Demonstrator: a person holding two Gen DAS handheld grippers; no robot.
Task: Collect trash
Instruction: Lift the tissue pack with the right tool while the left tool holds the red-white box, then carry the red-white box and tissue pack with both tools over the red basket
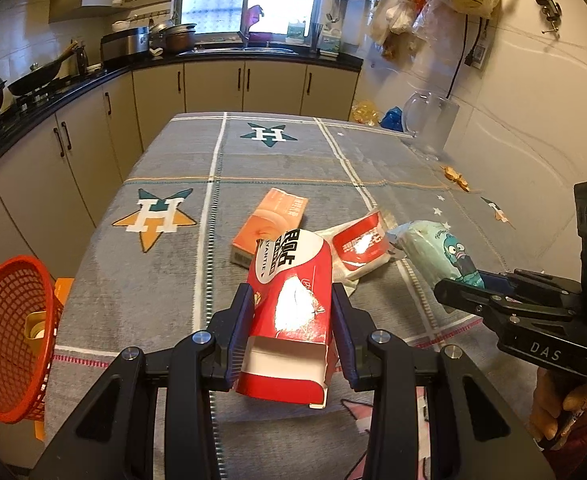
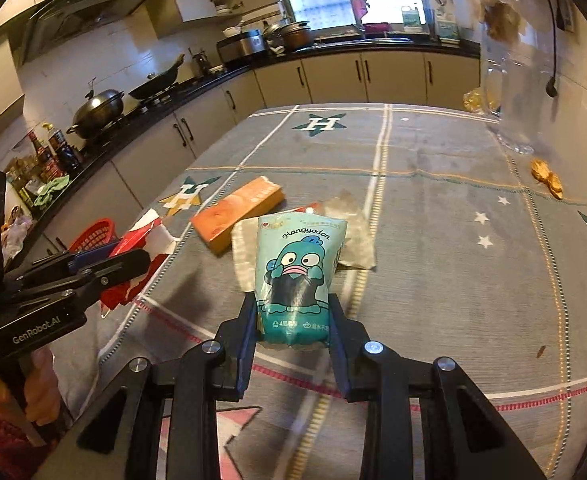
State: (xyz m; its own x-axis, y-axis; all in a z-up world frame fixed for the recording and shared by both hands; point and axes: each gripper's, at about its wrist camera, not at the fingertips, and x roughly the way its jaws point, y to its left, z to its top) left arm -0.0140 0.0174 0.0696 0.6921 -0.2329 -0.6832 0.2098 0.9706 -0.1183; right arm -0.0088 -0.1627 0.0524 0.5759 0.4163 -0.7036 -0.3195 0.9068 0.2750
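My left gripper (image 1: 292, 300) is shut on a red and white carton (image 1: 289, 300) and holds it above the table. My right gripper (image 2: 293, 312) is shut on a teal Hangyodon tissue pack (image 2: 297, 272), also seen from the left wrist view (image 1: 441, 256). An orange box (image 1: 269, 226) lies on the tablecloth, also in the right wrist view (image 2: 237, 210). A red and white wrapper (image 1: 363, 246) lies beside it. A clear plastic wrapper (image 2: 353, 228) lies behind the tissue pack. A red basket (image 1: 11, 336) stands at the table's left edge, also in the right wrist view (image 2: 93, 234).
The grey tablecloth (image 1: 277, 168) covers the table. A clear glass jug (image 1: 429, 120) stands at the far right by the wall. Orange peel scraps (image 2: 547, 178) lie on the right side. Kitchen counters with pots (image 2: 97, 114) run along the left and back.
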